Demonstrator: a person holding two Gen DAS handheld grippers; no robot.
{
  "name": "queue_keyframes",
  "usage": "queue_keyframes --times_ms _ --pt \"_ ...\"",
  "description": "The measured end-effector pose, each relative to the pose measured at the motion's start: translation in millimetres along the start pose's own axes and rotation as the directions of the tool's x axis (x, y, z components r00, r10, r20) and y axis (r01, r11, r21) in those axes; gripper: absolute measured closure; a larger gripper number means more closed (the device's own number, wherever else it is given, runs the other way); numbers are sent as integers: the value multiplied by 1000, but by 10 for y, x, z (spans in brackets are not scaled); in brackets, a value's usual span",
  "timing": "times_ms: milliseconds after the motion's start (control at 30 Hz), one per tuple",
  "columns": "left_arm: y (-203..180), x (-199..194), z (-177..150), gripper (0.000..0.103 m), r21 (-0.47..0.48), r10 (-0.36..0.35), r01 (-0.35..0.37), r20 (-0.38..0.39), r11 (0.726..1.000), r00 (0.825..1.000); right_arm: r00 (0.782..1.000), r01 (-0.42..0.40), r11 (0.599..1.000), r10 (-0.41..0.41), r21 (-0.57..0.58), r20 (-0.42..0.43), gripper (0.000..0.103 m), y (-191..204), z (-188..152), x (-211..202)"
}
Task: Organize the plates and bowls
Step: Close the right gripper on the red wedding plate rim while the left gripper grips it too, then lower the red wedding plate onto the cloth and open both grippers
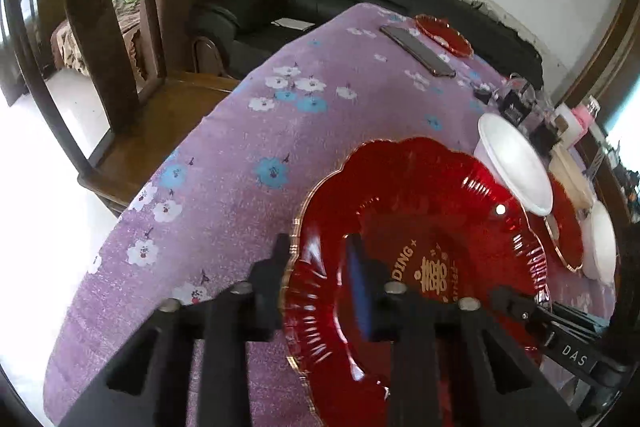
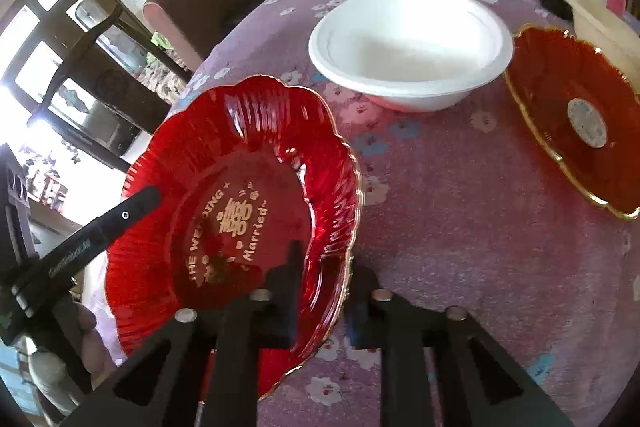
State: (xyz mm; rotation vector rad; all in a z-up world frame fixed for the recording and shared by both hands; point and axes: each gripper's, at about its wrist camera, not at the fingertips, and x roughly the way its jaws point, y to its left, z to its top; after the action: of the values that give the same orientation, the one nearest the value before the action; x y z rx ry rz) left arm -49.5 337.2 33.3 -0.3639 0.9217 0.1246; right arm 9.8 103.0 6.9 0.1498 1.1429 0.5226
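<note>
Both grippers grasp one red plate [image 2: 240,195] by opposite rims. The left gripper [image 1: 320,267] has its jaws clenched on one edge, the right gripper [image 2: 324,275] on the other. A white bowl [image 2: 412,43] sits beyond on the worktop [image 2: 460,219].

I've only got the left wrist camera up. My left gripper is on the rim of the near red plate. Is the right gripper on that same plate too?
Observer: Yes. The right wrist view shows the right gripper closed across the red plate at its rim, with one finger inside the plate and one over the tablecloth.
Operator: The bowl hides most of the other red plate from me. Is there anything on it?
Observer: The second red plate, to the right of the white bowl, has only a round white sticker at its centre.
</note>
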Motion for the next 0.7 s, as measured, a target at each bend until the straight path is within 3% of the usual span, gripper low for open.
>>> queue_keyframes --times_ms 133,433,700 --pt "38 -146 -31 84 -31 -32 33 17 999 999 999 -24 1000 24 -1 36 89 1 16 -159" --pt "-27 -689 110 84 -10 -14 16 159 1000 987 991 -47 997 55 -67 119 89 230 41 -495" --pt "23 -361 15 84 -16 29 -27 105 999 994 996 -21 998 26 -51 86 89 168 5 -214"
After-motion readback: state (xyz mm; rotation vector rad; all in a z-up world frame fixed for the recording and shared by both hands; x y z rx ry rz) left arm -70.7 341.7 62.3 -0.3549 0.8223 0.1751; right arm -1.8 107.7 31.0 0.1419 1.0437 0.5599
